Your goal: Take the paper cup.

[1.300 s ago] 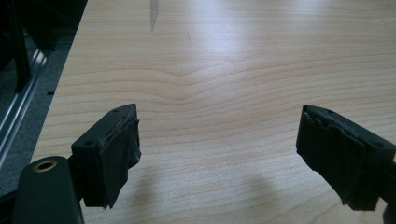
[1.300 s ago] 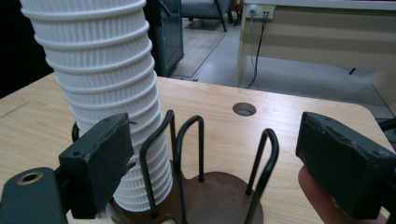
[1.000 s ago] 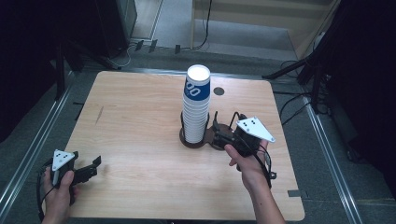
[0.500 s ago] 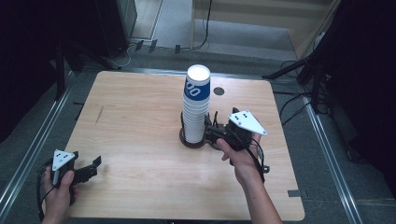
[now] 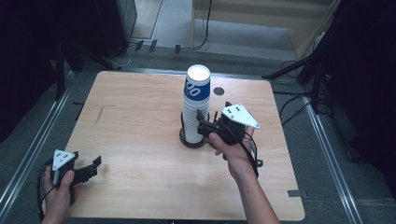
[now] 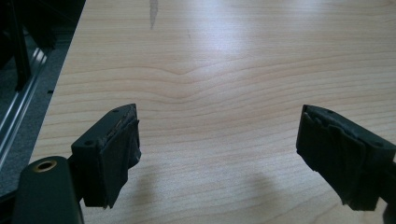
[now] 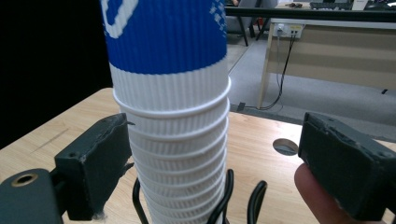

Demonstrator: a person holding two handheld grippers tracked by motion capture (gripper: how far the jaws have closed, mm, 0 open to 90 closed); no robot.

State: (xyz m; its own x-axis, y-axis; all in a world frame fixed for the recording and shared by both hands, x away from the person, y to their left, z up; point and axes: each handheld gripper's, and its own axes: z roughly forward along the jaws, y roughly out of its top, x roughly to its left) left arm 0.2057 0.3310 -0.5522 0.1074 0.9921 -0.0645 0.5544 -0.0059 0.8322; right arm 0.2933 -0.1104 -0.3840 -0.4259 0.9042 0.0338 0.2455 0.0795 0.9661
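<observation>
Right gripper view had the stack of paper cups (image 7: 170, 112) sitting dead centre between the jaws of the right tool (image 7: 212, 163), jaws spread wide, the left one just about brushing the ribbed side, the other well clear. From the high view the stack (image 5: 195, 105) stood upright in a dark wire holder (image 5: 192, 139) near the middle of the wooden surface (image 5: 130, 121). I'd say the trick was to square up first, so both jaws meet the cup together, then squeeze gently, since thin paper walls would probably crush or tip the whole tower. Left tool (image 5: 81, 171) hung wide open near the front-left corner, holding nothing, and could steady the holder if needed.
</observation>
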